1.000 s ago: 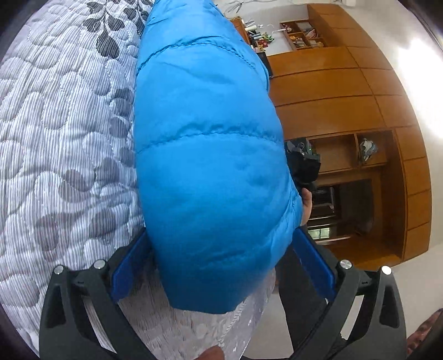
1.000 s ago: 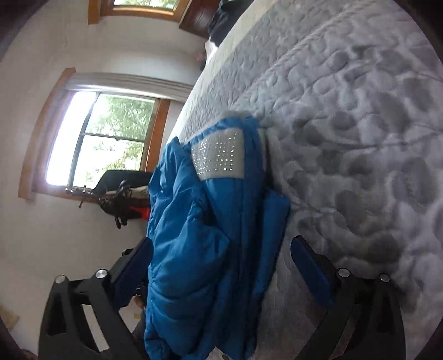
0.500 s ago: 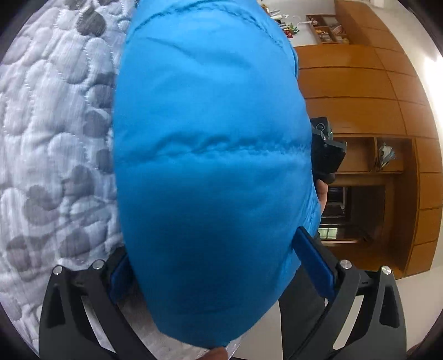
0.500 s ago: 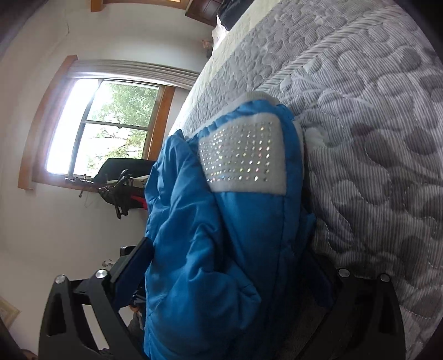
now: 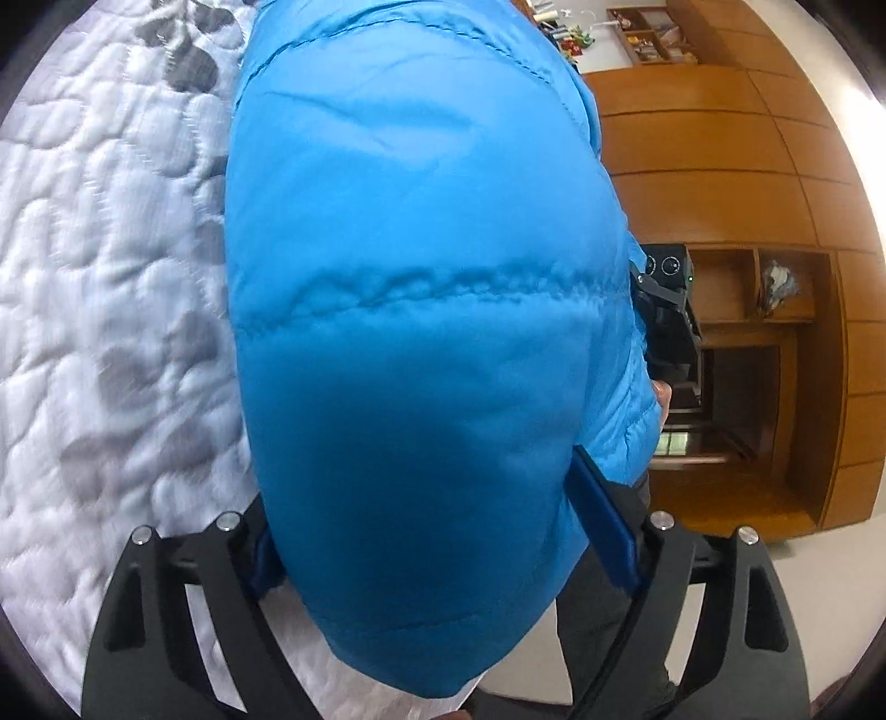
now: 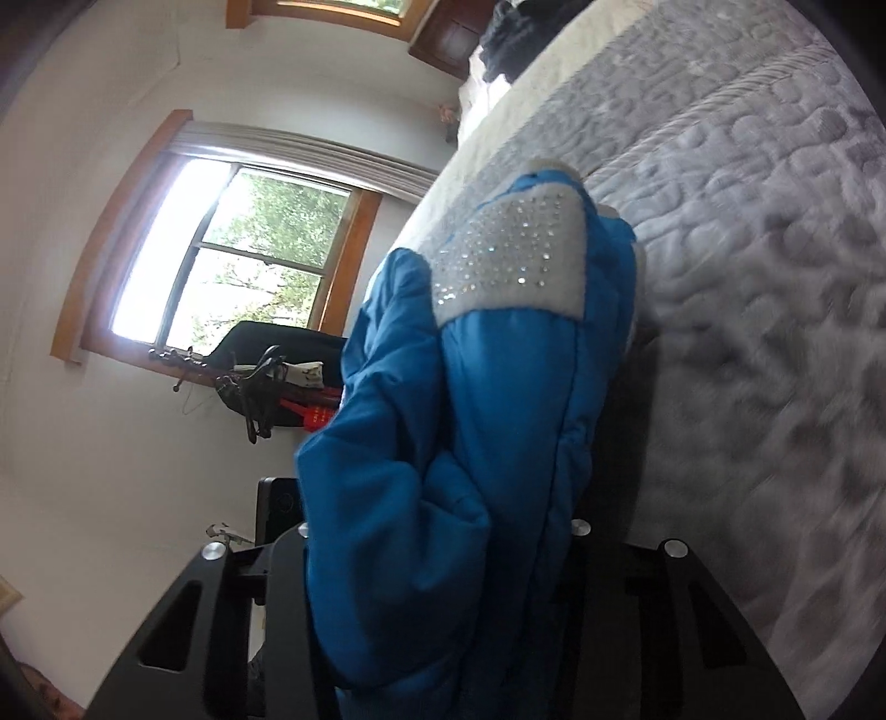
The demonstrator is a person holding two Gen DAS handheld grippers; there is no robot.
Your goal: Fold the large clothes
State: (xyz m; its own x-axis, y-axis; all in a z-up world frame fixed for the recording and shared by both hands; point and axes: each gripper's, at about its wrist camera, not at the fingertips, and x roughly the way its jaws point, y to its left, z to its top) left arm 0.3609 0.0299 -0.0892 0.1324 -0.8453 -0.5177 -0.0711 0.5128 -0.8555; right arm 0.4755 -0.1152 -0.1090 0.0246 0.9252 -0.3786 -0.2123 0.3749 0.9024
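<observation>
A puffy blue jacket [image 5: 415, 277] hangs at the edge of a bed with a grey-patterned quilt [image 5: 111, 277]. My left gripper [image 5: 437, 531] is shut on its rounded lower part, and the padding bulges over the blue fingers [image 5: 603, 520]. In the right wrist view the jacket [image 6: 498, 415] shows a grey rhinestone patch [image 6: 515, 260] and leans against the quilt [image 6: 747, 277]. My right gripper [image 6: 443, 543] is shut on the bunched fabric, which hides its fingers. The right gripper's body [image 5: 664, 310] and a hand [image 5: 662, 393] show past the jacket.
Wooden cabinets with shelves [image 5: 720, 166] stand across the room from the bed. A window [image 6: 232, 260] with a dark bag [image 6: 277, 360] on its sill is on the other wall. Dark clothing [image 6: 515, 27] lies at the bed's far end.
Both grippers have come closer to the jacket and their fingers have moved inward onto it. The jacket now fills more of each view.
</observation>
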